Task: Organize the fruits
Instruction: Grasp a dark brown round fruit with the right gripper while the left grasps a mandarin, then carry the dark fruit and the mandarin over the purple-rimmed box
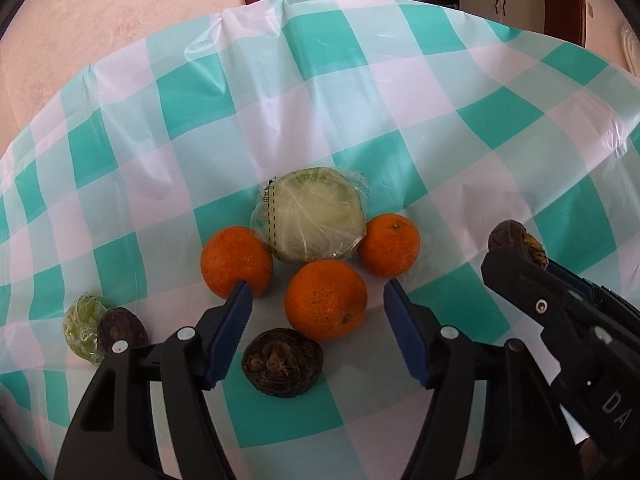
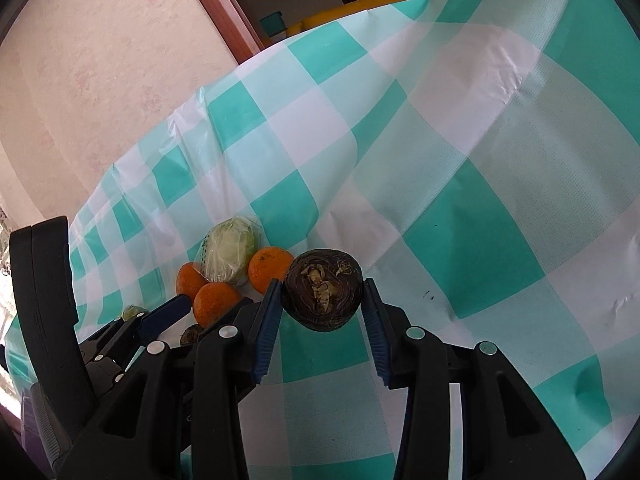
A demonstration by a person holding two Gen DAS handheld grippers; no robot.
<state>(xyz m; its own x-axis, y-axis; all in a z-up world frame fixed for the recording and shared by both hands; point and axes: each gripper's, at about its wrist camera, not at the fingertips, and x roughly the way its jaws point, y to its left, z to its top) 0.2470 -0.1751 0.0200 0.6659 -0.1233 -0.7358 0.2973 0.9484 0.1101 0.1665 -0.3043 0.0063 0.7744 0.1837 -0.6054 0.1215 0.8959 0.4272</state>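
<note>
Gripped between the right gripper [image 2: 322, 300] fingers, a dark wrinkled fruit [image 2: 322, 294] needs placing beside its kind, while the left gripper [image 1: 318, 296] hovers wide open, empty, over an orange [image 1: 326, 300].

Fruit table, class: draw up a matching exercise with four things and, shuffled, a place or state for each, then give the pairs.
Things:
1. left tool
2. right tool
3. wrapped cabbage
4. small wrapped green fruit

States:
A. grips a dark fruit
B. touches the oranges
C. open, holds nothing
D. beside a dark fruit at far left

Pairs: 1-C, 2-A, 3-B, 4-D
</note>
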